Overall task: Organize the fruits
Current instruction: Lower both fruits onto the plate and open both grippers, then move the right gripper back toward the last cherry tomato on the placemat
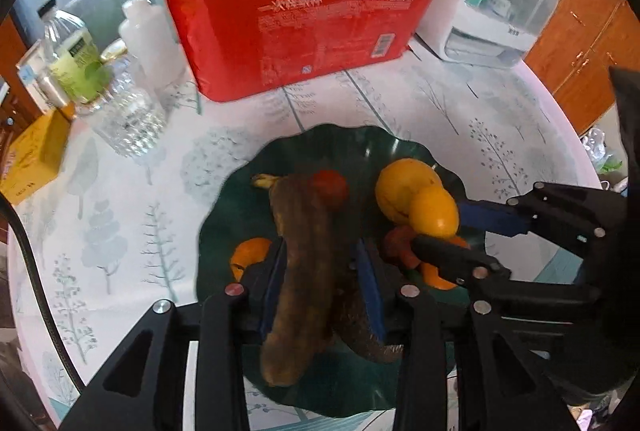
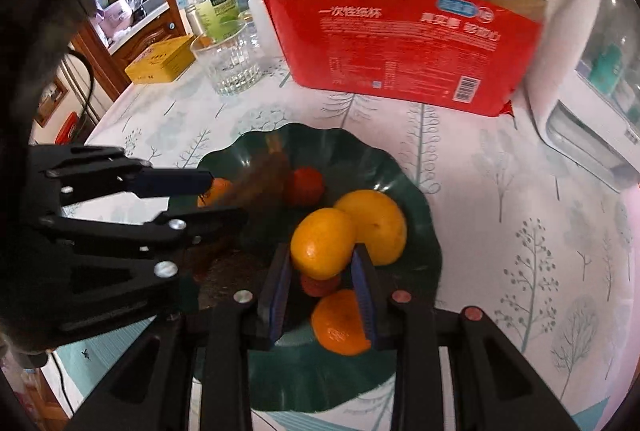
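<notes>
A dark green wavy plate point(image 1: 240, 191) point(image 2: 404, 167) holds the fruit. My left gripper point(image 1: 322, 255) is shut on brown overripe bananas point(image 1: 304, 243), held over the plate. My right gripper point(image 2: 322, 259) is shut on a small orange point(image 2: 322, 243), also seen in the left wrist view point(image 1: 434, 211). A larger yellow-orange fruit point(image 2: 376, 223) lies behind it. A red fruit point(image 2: 306, 185) sits mid-plate. Another orange point(image 2: 338, 327) lies under the right gripper, with a small red fruit point(image 2: 316, 285) beside it. One more orange point(image 1: 248, 251) lies at the plate's left.
A red pack of paper cups point(image 2: 400, 43) stands behind the plate. A glass point(image 2: 230, 59), bottles point(image 2: 212, 3) and a yellow box point(image 2: 160, 61) stand at back left. A white appliance point(image 2: 592, 103) stands at right. The tablecloth point(image 2: 520, 231) has a tree print.
</notes>
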